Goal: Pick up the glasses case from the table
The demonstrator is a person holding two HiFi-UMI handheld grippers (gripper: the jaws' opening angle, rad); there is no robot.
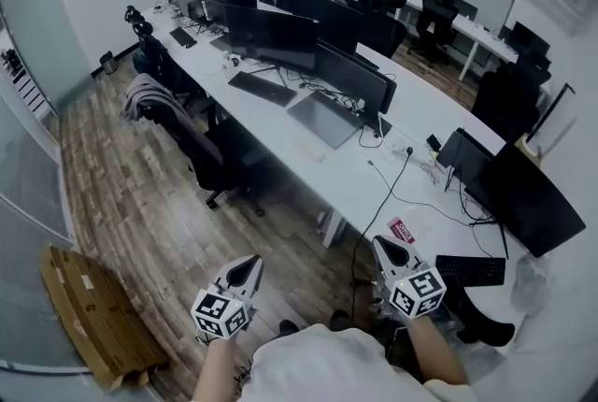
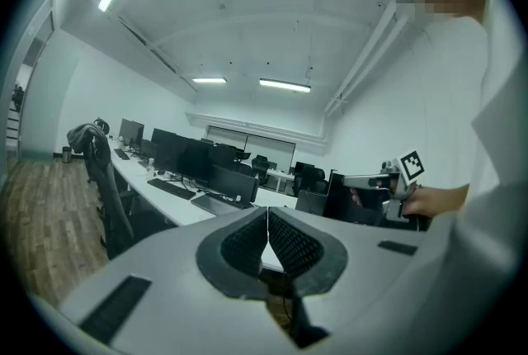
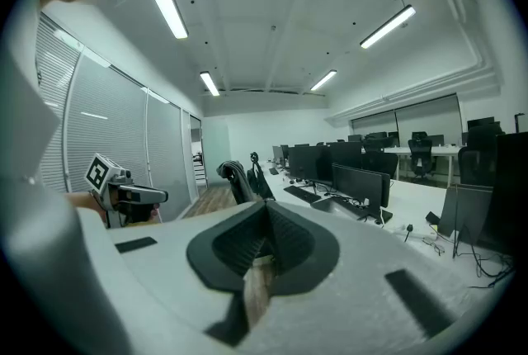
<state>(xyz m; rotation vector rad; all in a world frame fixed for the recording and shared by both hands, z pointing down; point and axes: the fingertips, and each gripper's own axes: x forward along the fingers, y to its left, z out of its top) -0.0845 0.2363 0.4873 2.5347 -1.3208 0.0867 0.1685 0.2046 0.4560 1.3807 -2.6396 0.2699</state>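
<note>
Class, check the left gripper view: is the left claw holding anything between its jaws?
No, the left claw is shut, its jaws pressed together with nothing between them.

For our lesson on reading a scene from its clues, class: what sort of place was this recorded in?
Most likely an open-plan office. Long white desks carry rows of dark monitors and keyboards, and black office chairs stand along them.

Right gripper (image 3: 266,209): we see its jaws pressed together, empty.
Left gripper (image 3: 163,196): off to the left.
Desk (image 3: 408,201): monitors (image 3: 360,181) lined up.
</note>
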